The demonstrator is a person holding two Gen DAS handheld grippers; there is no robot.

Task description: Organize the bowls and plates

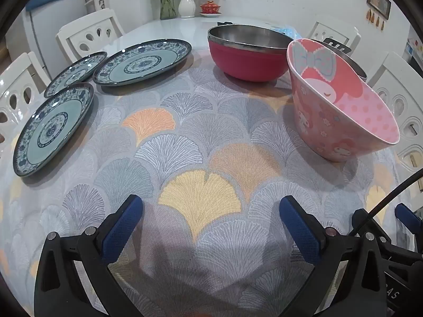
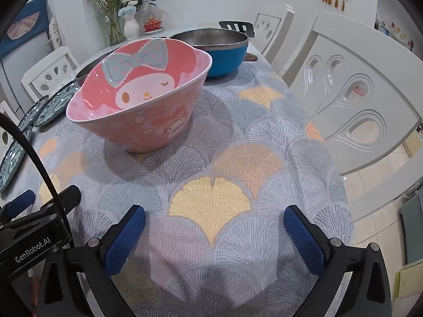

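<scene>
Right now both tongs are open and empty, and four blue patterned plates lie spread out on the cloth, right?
Not quite: the left wrist view shows three blue patterned plates, not four. The rest holds: the left tongs and right tongs are open and empty, and the plates lie spread out.

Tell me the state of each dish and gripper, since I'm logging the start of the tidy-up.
left gripper: open, empty.
right gripper: open, empty.
pink bowl: upright, empty, alone on the cloth.
red bowl: upright, empty.
blue bowl: upright, empty as far as visible.
three plates: flat, unstacked, empty.
</scene>
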